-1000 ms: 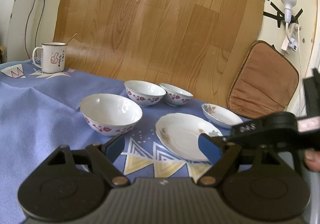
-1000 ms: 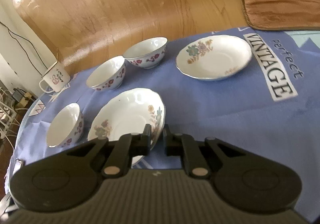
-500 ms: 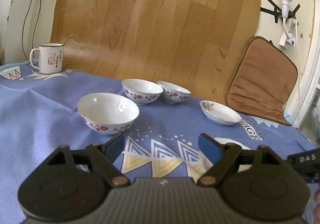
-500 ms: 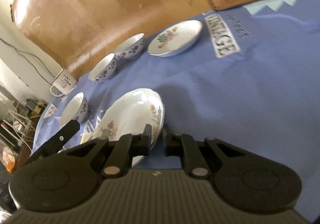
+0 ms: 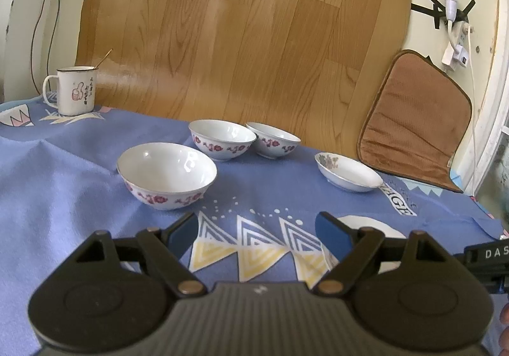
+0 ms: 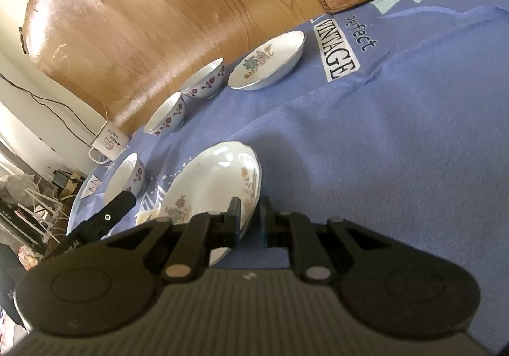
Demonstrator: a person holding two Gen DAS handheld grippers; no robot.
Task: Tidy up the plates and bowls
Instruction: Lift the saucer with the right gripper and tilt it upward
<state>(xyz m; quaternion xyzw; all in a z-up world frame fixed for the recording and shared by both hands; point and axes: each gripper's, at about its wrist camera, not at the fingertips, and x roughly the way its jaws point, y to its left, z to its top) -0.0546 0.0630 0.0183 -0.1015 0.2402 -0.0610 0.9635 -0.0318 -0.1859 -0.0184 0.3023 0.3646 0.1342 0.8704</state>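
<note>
The large flowered plate (image 6: 211,187) has been carried from the middle of the blue-clothed surface (image 6: 397,149) to its near edge, away from the small plate (image 6: 267,62) and three bowls, so it looks mid-transfer, perhaps for stacking. The right hand-held gripper (image 6: 249,216) is nearly closed, pinching the plate's rim. The left hand-held gripper (image 5: 256,233) hovers wide apart, holding nothing.

The blue printed tablecloth (image 6: 413,133) reads "perfect VINTAGE" ahead of the right gripper; "DAS" stands on a black gripper part (image 5: 486,256) right of the left gripper.
</note>
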